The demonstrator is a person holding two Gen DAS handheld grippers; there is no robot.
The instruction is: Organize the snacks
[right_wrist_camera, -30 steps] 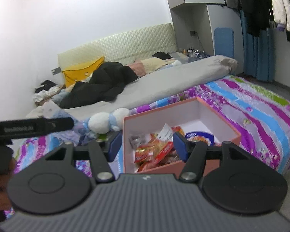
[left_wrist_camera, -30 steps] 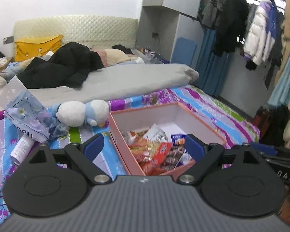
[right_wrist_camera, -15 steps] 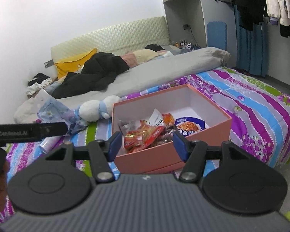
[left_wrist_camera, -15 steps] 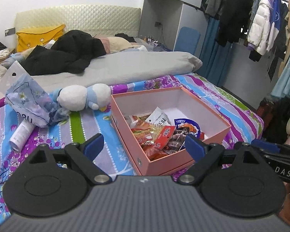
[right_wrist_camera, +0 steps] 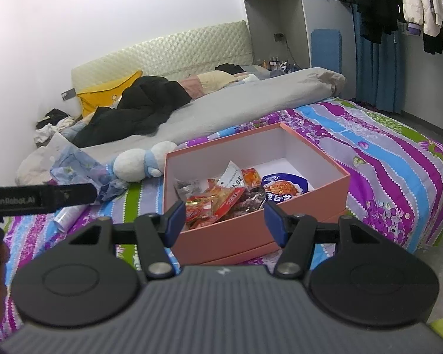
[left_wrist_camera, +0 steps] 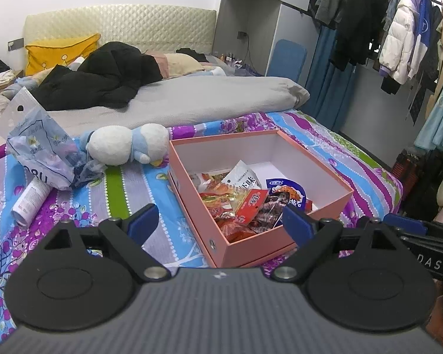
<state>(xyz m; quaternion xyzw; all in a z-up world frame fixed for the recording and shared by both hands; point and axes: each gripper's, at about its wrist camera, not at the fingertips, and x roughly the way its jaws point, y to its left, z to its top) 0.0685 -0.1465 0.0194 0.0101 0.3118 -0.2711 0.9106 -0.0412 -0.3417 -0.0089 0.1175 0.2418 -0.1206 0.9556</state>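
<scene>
A pink open box (left_wrist_camera: 192, 177) (right_wrist_camera: 251, 236) sits on the striped bedspread and holds several snack packets (left_wrist_camera: 245, 203) (right_wrist_camera: 218, 197), with a blue round noodle pack (left_wrist_camera: 289, 190) (right_wrist_camera: 283, 187) at their right. My left gripper (left_wrist_camera: 218, 222) is open and empty, held back above the box's near corner. My right gripper (right_wrist_camera: 221, 218) is open and empty, in front of the box's near wall. The right gripper's arm shows at the right edge of the left wrist view (left_wrist_camera: 422, 236), and the left one at the left of the right wrist view (right_wrist_camera: 38, 197).
A plush penguin (left_wrist_camera: 127, 144) (right_wrist_camera: 141, 162), a pale blue plastic bag (left_wrist_camera: 41, 150) (right_wrist_camera: 76, 165) and a white tube (left_wrist_camera: 29, 200) (right_wrist_camera: 66, 215) lie left of the box. A grey duvet (left_wrist_camera: 192, 100) and black clothes lie behind. Clothes hang at right.
Both grippers have drawn back and risen from the box, so more of the box and bedspread shows. Both stay open and empty.
</scene>
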